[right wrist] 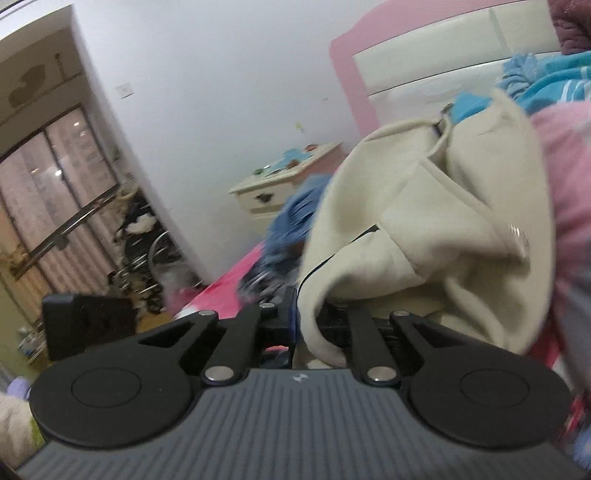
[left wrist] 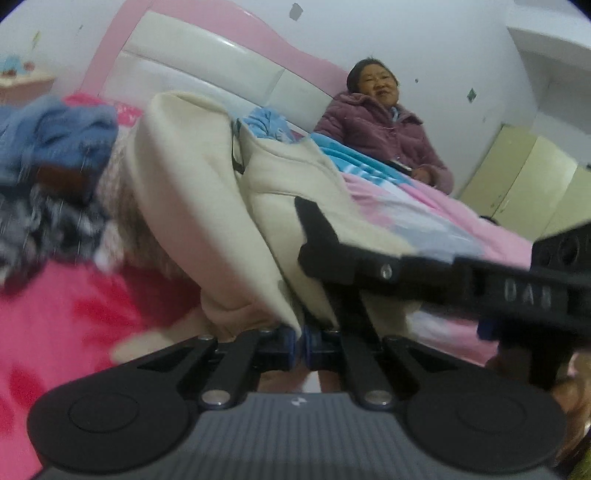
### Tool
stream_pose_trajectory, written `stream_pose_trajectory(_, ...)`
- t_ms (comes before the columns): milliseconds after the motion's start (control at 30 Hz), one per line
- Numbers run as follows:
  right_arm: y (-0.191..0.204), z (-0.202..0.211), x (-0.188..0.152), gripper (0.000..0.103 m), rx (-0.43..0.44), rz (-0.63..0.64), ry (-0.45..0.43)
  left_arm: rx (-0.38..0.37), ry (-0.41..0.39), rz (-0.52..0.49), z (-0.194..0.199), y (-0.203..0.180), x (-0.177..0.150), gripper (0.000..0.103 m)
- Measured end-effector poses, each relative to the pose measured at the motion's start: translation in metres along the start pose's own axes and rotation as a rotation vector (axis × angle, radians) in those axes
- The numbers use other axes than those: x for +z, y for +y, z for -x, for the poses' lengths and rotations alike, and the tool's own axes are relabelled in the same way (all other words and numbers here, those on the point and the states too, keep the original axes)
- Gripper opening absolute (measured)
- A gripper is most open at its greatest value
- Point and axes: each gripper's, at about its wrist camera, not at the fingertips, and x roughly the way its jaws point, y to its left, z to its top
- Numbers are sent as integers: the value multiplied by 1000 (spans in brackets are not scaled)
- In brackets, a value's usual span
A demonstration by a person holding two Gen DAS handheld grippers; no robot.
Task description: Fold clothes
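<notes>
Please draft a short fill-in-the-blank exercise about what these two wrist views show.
1. Both claws, left claw and right claw, are shut on the ____ garment.
2. The headboard has a ____ frame.
3. The seated person wears a ____ jacket.

Missing words: cream; pink; purple

Cream garment (left wrist: 192,177), blue clothes (left wrist: 62,136), pink headboard (left wrist: 229,22), magenta-pink bedspread (left wrist: 74,306)

— Left gripper (left wrist: 300,341)? Black linkage arms, 2 round black discs, silver pivot screws, blue pads, ribbed grey housing.
— Right gripper (right wrist: 295,332)? Same build; small white logo on grey housing.
</notes>
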Motion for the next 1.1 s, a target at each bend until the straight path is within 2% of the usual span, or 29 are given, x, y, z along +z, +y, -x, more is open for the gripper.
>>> stream_pose_trajectory(200,52,53,-41,6,102,-24,-11,-96,-11,-36,78,-30,-49,4)
stream_pose_trajectory(333,93,101,-72,6,131,-45,-30,-169,0,-30,135,-46,-84,4)
stream_pose_trajectory(433,119,131,-91,6,143,-76,-44,-183,3,-69,175,-61,-106,5)
stream_pose_trajectory(500,137,146,-101,6,145,-79,-50,-198,4,-56,200,-66,-117,5)
stream_pose_trajectory(567,148,153,-107,6,181,-104,-59,-205,-4,-48,224,-71,-123,5)
stream_pose_trajectory(667,162,154,-112,7,216,-100,-73,-146,-3,-41,251,-73,-129,9)
stream_pose_trajectory(767,169,132,-116,12,187,-112,-18,14,10,-12,258,-58,-137,34)
stream_pose_trajectory(800,171,123,-120,16,138,-108,18,80,13,9,262,-50,-141,40)
stream_pose_trajectory(833,171,112,-122,27,97,-109,83,145,13,46,266,-40,-144,42)
stream_pose_trajectory(900,168,99,-130,40,9,-130,233,210,11,145,279,-22,-149,49)
stream_pose_trajectory(967,161,100,-136,42,-28,-153,319,266,-13,206,295,-12,-151,56)
stream_pose_trajectory(1067,154,133,-142,58,-24,-148,314,328,-49,192,315,-12,-148,70)
stream_pose_trajectory(1100,150,147,-145,62,-27,-142,304,342,-49,178,316,-14,-146,70)
